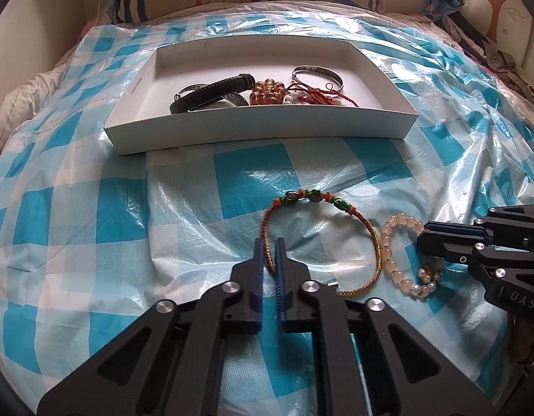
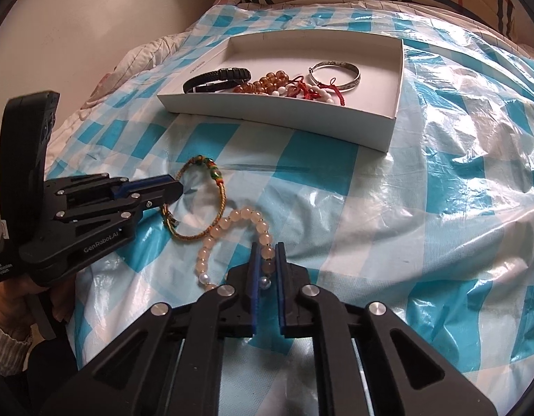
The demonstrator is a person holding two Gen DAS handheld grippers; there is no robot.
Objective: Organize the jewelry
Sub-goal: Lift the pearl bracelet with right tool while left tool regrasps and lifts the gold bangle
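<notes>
A bed (image 1: 41, 208) covered by a blue-and-white checked plastic sheet (image 1: 336, 170) carries everything here, soft and crinkled, so the loose pieces lie flat on it and can be pinched at the rim. Ahead of both tongs sits a shallow white box (image 1: 260, 128), the likely home for the jewelry: it already holds a black braided band (image 1: 211, 93), an amber bead bracelet (image 1: 267, 93), a tangle of red cord with white beads (image 1: 312, 98) and a silver bangle (image 1: 317, 74). Two pieces are still outside, near the tongs and well short of the box. The left tongs (image 1: 269, 248) are narrowed onto the near-left arc of a woven cord bracelet (image 1: 374, 239) with green beads, the cord running between the blue pads, apparently gripped at the edge so the loop will hang free when lifted. Just to its right, the right tongs (image 2: 267, 253) are closed on the pale pink bead bracelet (image 2: 228, 223), beads caught between the pads at its near end. Both grips look ready for a lift and carry forward to the box.
</notes>
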